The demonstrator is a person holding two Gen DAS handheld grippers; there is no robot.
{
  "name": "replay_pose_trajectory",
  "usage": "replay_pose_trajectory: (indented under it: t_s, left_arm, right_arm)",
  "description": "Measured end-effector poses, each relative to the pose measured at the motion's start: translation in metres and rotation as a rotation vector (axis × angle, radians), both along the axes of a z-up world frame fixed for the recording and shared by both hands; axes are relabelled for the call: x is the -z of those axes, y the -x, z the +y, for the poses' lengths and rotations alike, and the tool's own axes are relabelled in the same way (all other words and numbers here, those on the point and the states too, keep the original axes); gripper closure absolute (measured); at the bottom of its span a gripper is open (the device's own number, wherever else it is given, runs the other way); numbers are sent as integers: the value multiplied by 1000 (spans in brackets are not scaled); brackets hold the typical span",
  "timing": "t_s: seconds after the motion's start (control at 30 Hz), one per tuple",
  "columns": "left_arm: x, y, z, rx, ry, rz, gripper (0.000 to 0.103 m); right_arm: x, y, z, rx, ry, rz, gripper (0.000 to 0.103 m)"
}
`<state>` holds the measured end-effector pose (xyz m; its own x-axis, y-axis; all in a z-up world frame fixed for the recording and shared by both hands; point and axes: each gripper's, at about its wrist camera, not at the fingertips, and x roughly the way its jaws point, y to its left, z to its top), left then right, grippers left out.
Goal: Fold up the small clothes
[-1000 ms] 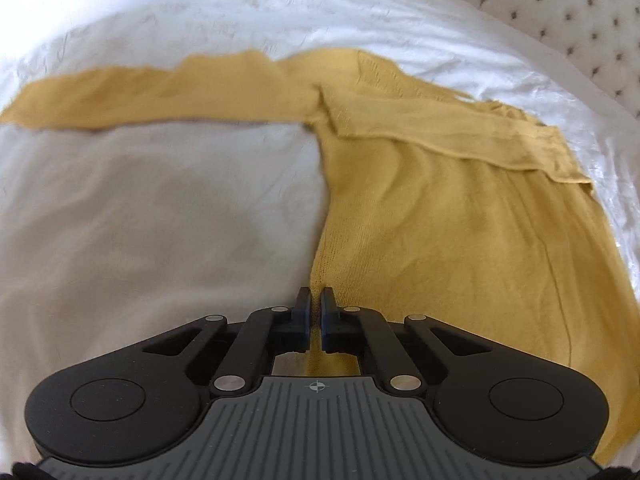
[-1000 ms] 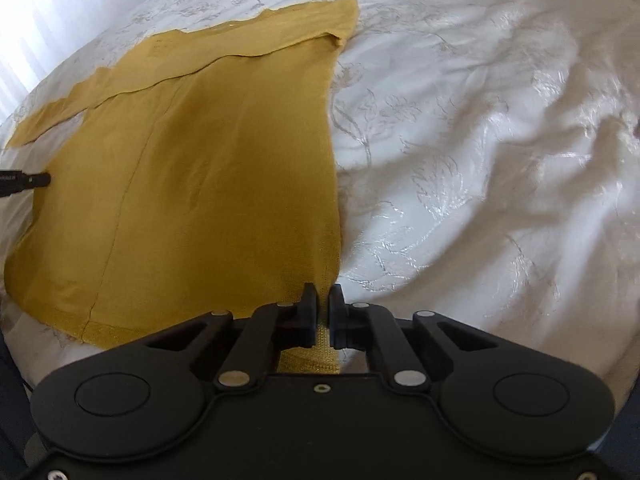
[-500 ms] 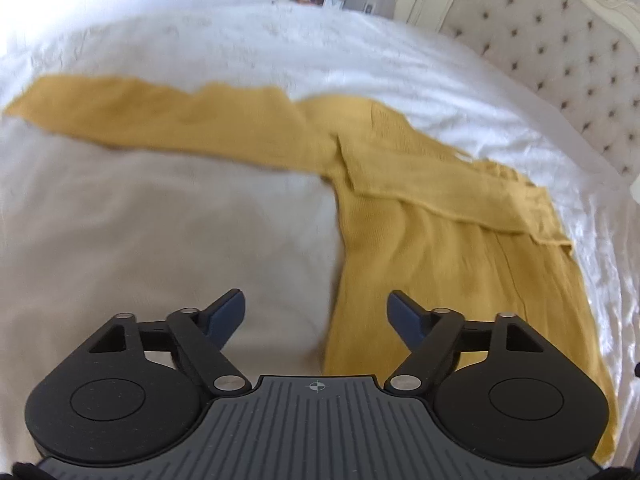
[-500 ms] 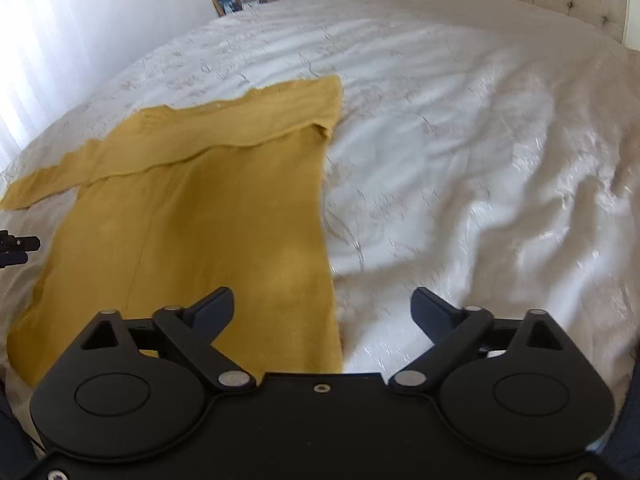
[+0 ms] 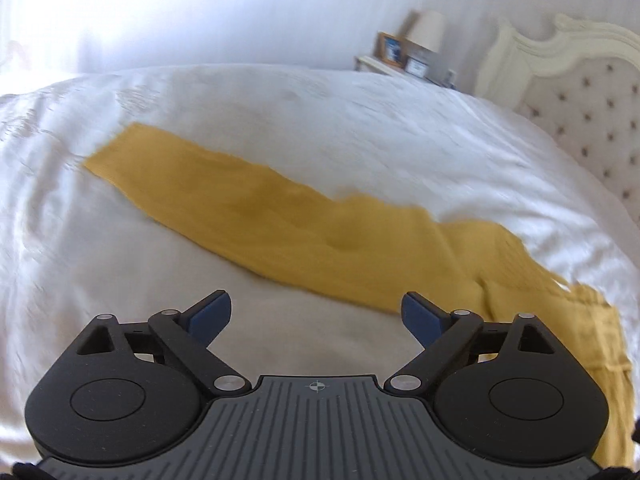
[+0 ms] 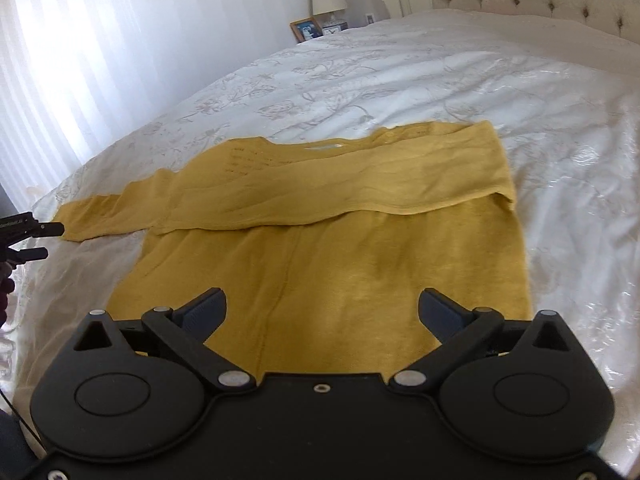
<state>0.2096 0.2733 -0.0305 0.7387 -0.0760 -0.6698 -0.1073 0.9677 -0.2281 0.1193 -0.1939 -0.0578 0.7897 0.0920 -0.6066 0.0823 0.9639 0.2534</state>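
Note:
A mustard-yellow sweater (image 6: pixel 320 272) lies flat on the white bedspread (image 6: pixel 440 72). One sleeve (image 6: pixel 360 184) is folded across its chest. The other sleeve (image 5: pixel 256 208) stretches out straight to the left. My right gripper (image 6: pixel 322 300) hovers open over the sweater's lower body, nothing between its fingers. My left gripper (image 5: pixel 316 304) hangs over bare bedspread (image 5: pixel 280 112) just short of the outstretched sleeve; its jaws are opening and hold nothing. It also shows at the left edge of the right wrist view as the left gripper (image 6: pixel 40 241), near the sleeve's cuff.
A tufted headboard (image 6: pixel 540 4) stands at the far right end of the bed. A nightstand with a lamp and picture frame (image 6: pixel 320 24) sits beside it. Bright curtains (image 6: pixel 80 60) hang along the far side. The bedspread is wrinkled to the right of the sweater.
Both grippers were shut on the sweater's bottom hem, then let go and opened wide. Both have pulled back and risen; the left has swung toward the outstretched sleeve.

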Motion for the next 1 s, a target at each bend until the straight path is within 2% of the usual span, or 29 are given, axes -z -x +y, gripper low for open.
replay_pose_trajectory:
  t_s: [0.23,0.37,0.47,0.6,0.67,0.77,0.8,0.83,0.9,1.0]
  left_arm:
    - [18,-45,66,-125,-7,4,10]
    - [38,-63,96,-197,70,16,10]
    - [47,-74,109,-226,113,2,10]
    - [50,-88,113,-226,127,-16,11]
    - [49,-92,113,-260,135,-21,13]
    - [47,-95,110,-312,112,-8,29]
    - [46,-96,109,-323,90,-12,48]
    - [44,-95,107,-328,78,-17,71]
    - [39,-94,105,-312,89,-15,88]
    - [20,-85,93,-314,85,-49,95]
  right_arm:
    - [8,-22,19,-44,-2,21,1]
    - [12,-31,21,-40,-3,43,1]
    - [15,-38,23,-38,-6,55,1]
    - [18,-47,27,-40,-6,68,1]
    - [20,-50,30,-39,-8,72,1]
    - [24,-53,34,-41,-13,80,1]
    - [25,-53,35,-43,-14,84,1]
    - [26,-54,37,-45,-13,88,1]
    - [26,-53,38,-49,-12,91,1]
    - [25,-50,36,-51,-18,86,1]
